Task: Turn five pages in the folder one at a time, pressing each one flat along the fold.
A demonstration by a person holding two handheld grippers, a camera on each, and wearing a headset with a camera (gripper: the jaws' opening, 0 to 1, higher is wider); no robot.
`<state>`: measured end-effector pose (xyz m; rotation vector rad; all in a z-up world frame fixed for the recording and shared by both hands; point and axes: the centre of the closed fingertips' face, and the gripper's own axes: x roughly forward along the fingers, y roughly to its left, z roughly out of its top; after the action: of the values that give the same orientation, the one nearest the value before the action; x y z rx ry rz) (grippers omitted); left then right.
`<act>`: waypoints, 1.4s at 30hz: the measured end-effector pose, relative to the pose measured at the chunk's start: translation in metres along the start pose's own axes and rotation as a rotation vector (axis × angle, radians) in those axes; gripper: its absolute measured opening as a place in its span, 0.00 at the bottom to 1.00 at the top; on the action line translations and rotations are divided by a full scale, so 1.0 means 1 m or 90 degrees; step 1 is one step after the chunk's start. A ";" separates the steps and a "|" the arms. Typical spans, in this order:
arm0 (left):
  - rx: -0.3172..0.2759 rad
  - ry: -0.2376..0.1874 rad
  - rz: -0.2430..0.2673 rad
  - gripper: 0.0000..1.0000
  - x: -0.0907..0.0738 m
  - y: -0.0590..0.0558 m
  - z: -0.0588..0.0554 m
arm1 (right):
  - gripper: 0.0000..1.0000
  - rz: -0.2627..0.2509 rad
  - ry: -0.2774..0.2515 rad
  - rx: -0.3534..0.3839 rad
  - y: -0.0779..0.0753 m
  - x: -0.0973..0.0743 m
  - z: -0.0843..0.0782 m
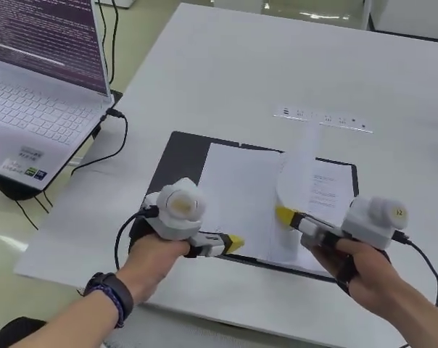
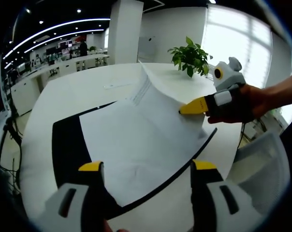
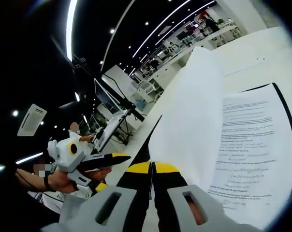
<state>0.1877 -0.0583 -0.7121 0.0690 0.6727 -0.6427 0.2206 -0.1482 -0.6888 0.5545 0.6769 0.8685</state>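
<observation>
Folder, black and lying open, is seen close to the near edge of the white surface, with white sheets spread across both halves. One lifted page is held up above the fold, bowed and standing nearly upright. Its lower edge is pinched by the right gripper, whose yellow-tipped jaws are pressed together on the paper (in the right gripper view no gap is seen between them). To the right of that sheet a printed page lies flat in the folder, its lines of text too small to be read.

The left gripper is held at the near edge of the folder, by the left-hand page. Its jaws are seen wide apart in the left gripper view, with nothing between them; whether they touch the folder cannot be told.

A laptop with a lit screen is seen past the left edge of the surface, a black cable trailing from its side. A white strip lies beyond the far edge of the folder. A potted plant stands near the far edge of the surface.
</observation>
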 end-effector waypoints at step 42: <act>-0.038 -0.010 0.066 0.74 -0.049 0.043 -0.023 | 0.00 0.082 0.091 0.026 0.049 0.082 -0.046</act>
<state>0.1709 0.0084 -0.7071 0.0438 0.6688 -0.5222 0.2009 -0.0460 -0.7110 0.5813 0.7974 1.0241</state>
